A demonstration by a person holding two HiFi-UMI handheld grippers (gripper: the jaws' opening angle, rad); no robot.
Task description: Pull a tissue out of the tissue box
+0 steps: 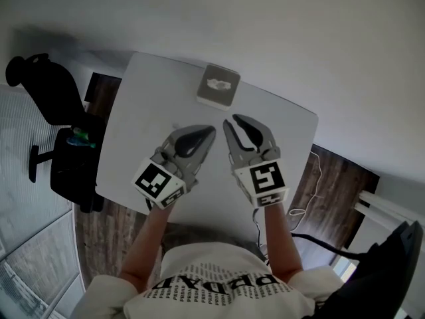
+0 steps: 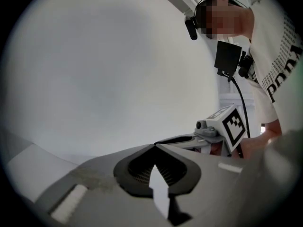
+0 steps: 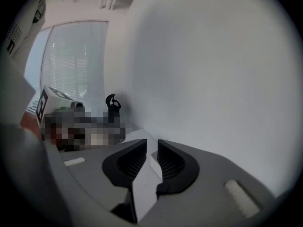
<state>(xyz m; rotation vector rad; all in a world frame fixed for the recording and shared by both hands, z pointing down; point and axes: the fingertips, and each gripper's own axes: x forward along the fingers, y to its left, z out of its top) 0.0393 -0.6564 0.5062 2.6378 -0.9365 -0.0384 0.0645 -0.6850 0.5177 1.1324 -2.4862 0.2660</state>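
Note:
A grey tissue box (image 1: 218, 84) with a white tissue (image 1: 217, 83) bunched in its top slot stands near the far edge of the white table (image 1: 136, 131). Both grippers hover side by side over the table, short of the box and apart from it. My left gripper (image 1: 212, 131) points toward the box with its tips together and nothing between them (image 2: 155, 146). The right gripper (image 1: 234, 120) has a clear gap between its jaws (image 3: 150, 143), through which only the table surface shows. Neither gripper view shows the box.
A black office chair (image 1: 46, 88) and a dark bag (image 1: 74, 161) stand left of the table. Cables (image 1: 312, 171) lie on the wood floor at the right. A plain white wall (image 1: 299, 38) rises behind the table's far edge.

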